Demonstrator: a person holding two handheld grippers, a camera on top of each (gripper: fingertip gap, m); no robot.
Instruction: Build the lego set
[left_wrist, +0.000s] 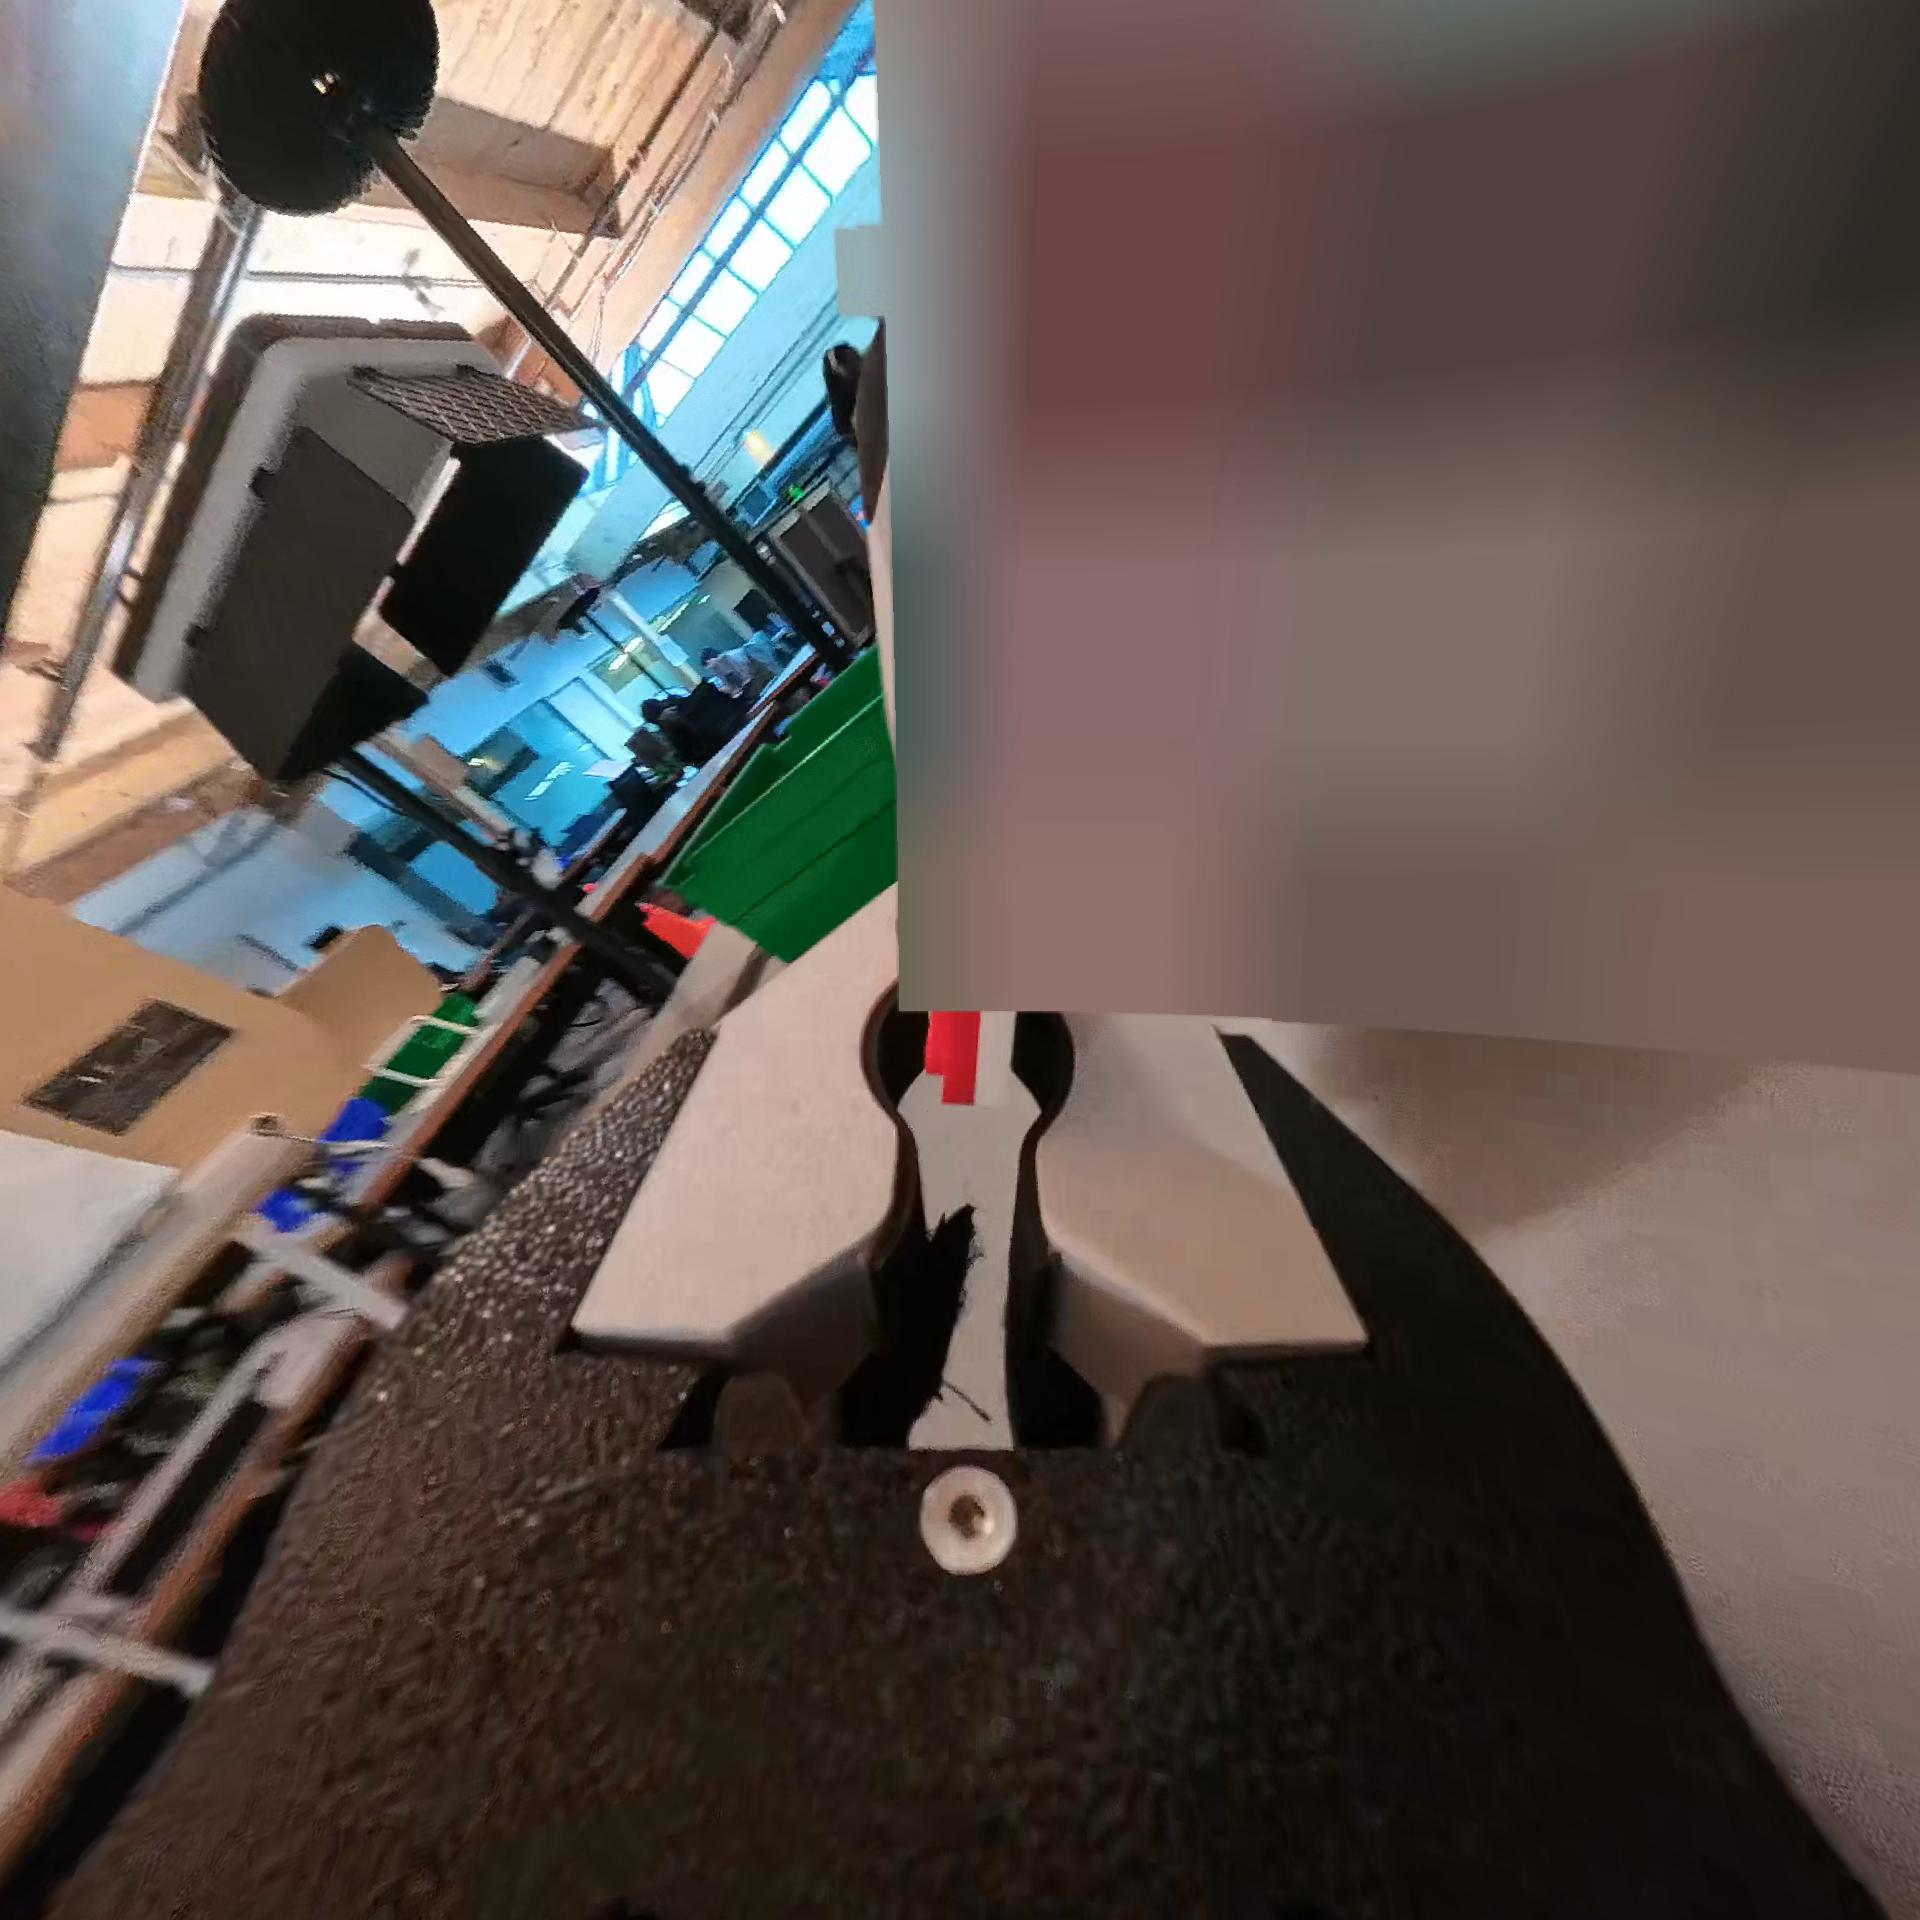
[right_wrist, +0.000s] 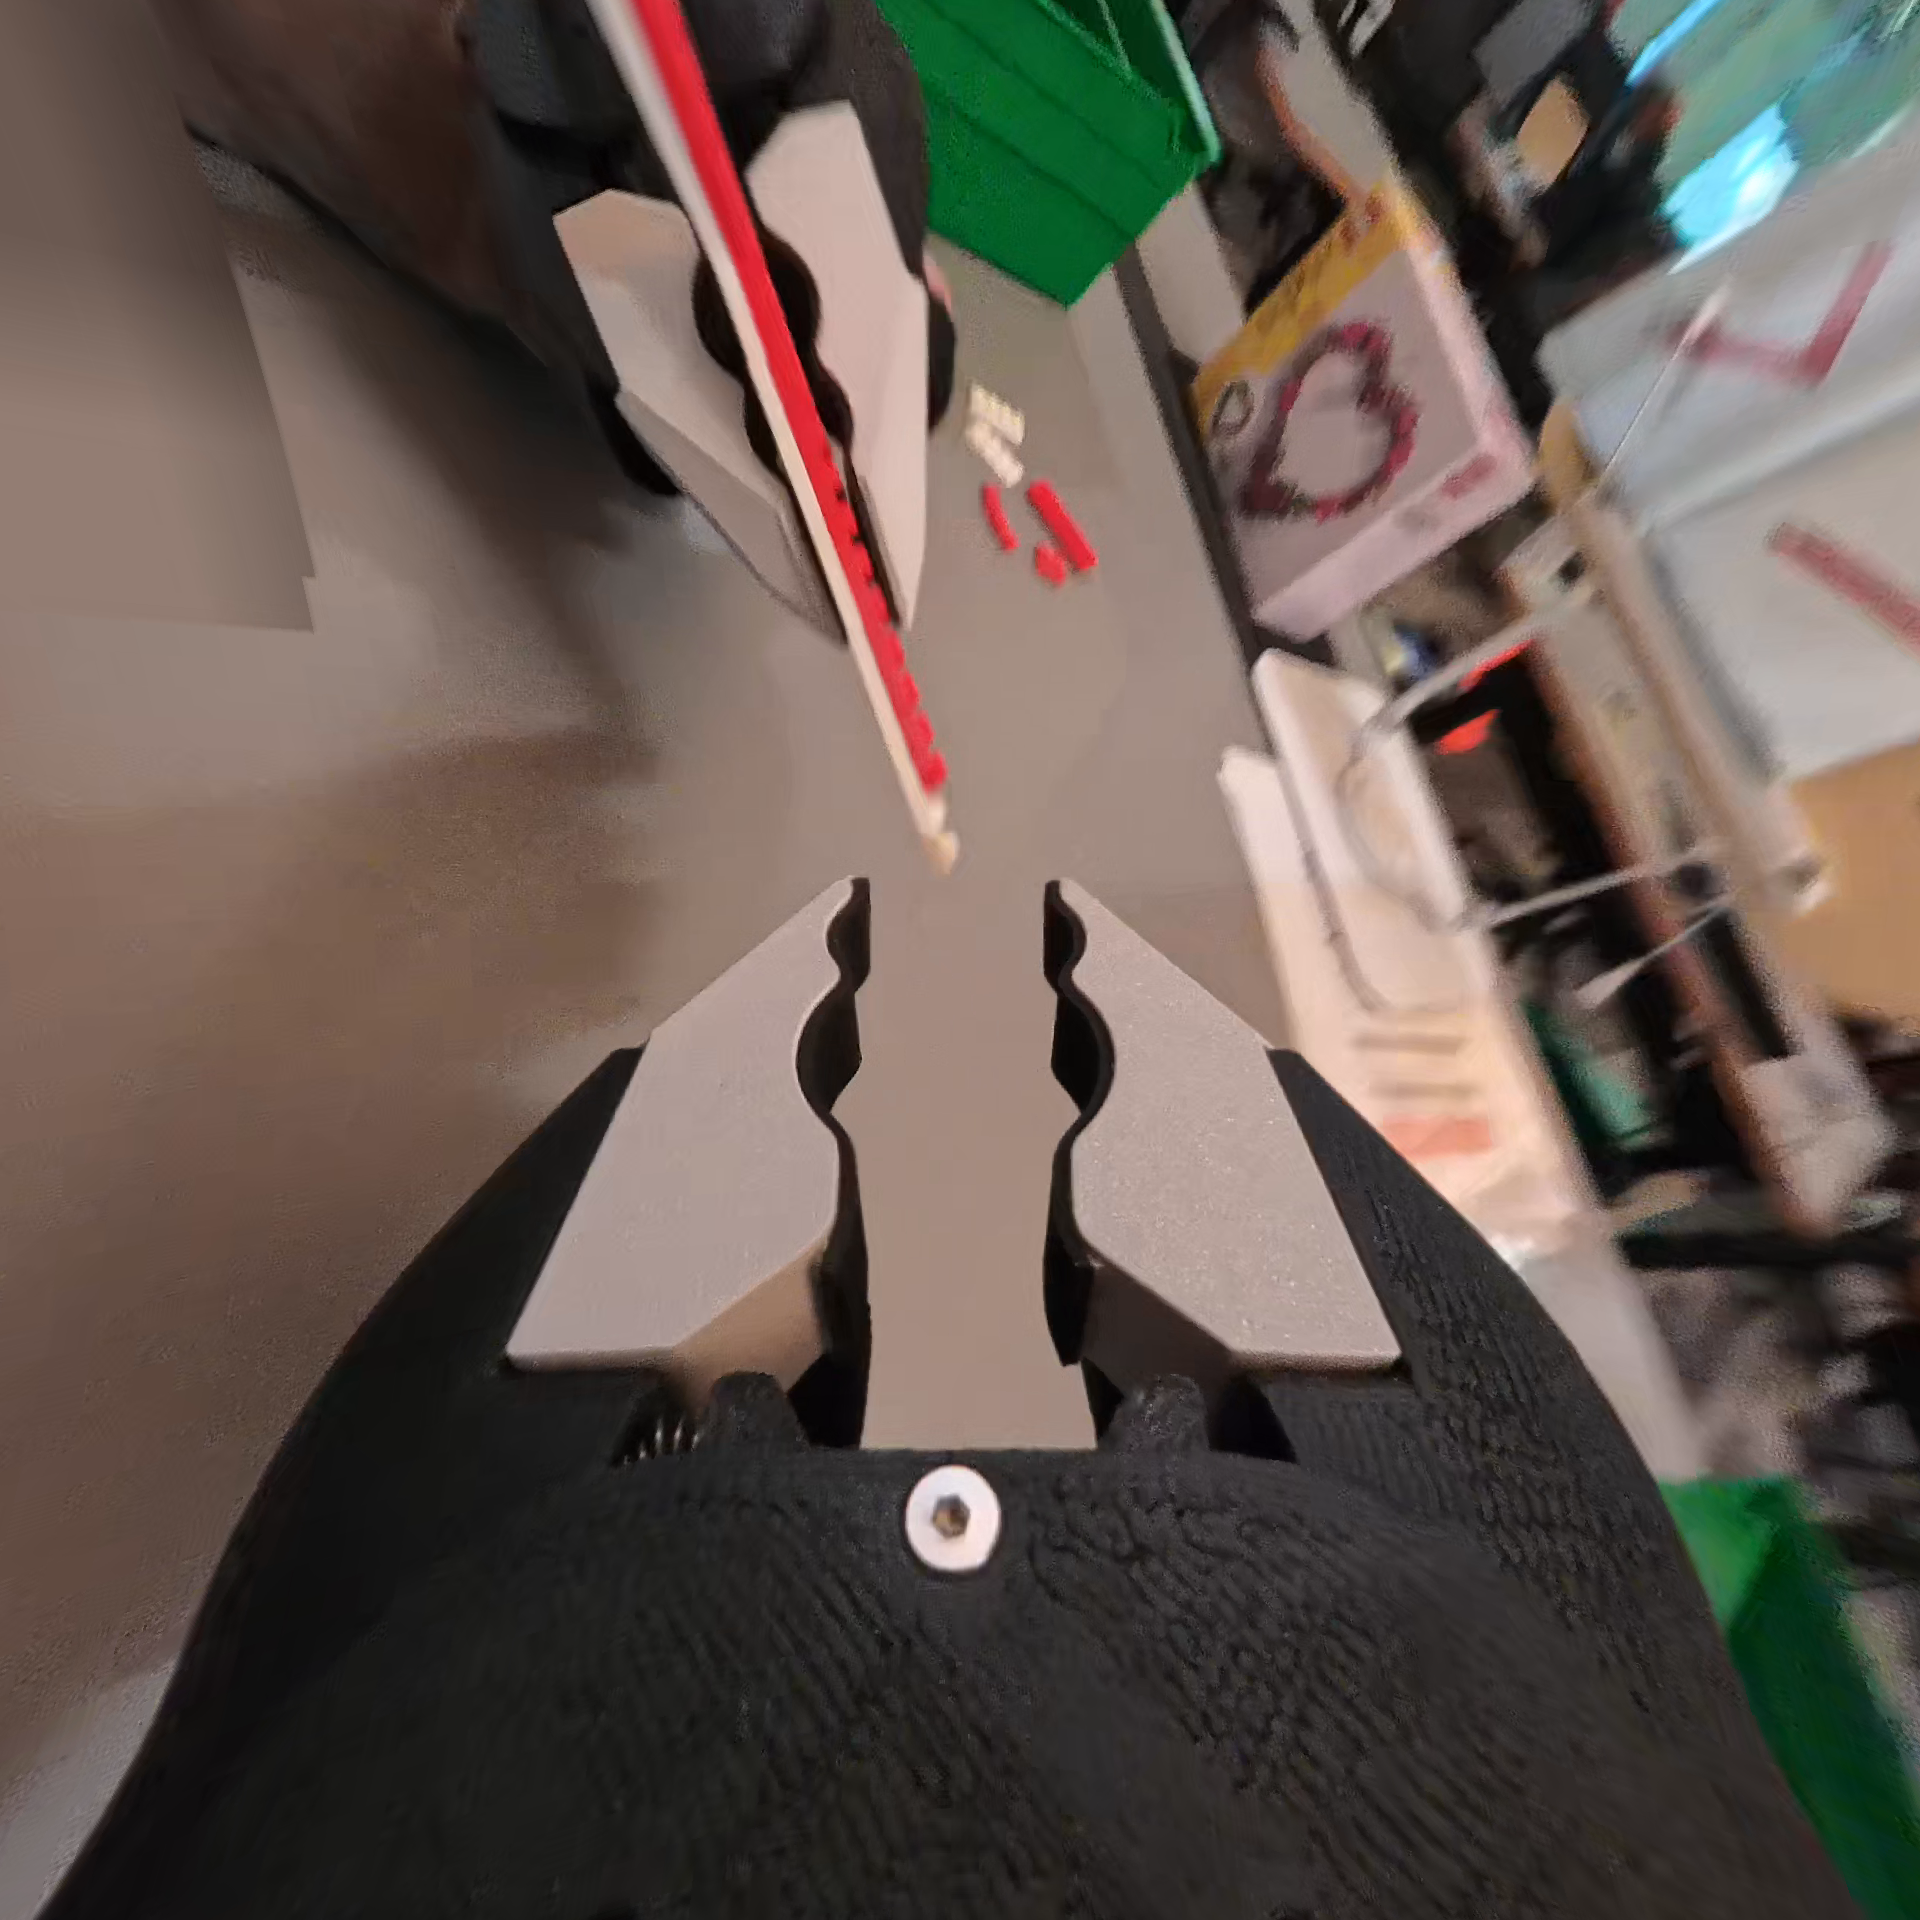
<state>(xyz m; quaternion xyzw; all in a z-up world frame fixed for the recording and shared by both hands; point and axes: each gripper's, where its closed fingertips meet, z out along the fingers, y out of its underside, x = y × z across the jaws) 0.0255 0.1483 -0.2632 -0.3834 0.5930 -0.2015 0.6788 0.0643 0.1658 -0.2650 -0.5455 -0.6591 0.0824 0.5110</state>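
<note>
1. My left gripper (right_wrist: 800, 416) is clamped on the lego plate assembly (right_wrist: 831, 499), a long white plate seen edge-on with red pieces pressed along one face, held up off the grey table (right_wrist: 987, 1195).
2. My right gripper (right_wrist: 956, 904) is released and holds nothing; its fingertips sit just short of the plate's free end.
3. Beyond the plate, loose red bricks (right_wrist: 1055, 525) and small white bricks (right_wrist: 997, 426) lie on the table, unplaced.
4. Past those sits a green bin (right_wrist: 1039, 135), and off to the plate's right a picture box (right_wrist: 1361, 416).
5. I judge the build as partly done: one red row is on, and the loose bricks remain to be added.
</note>
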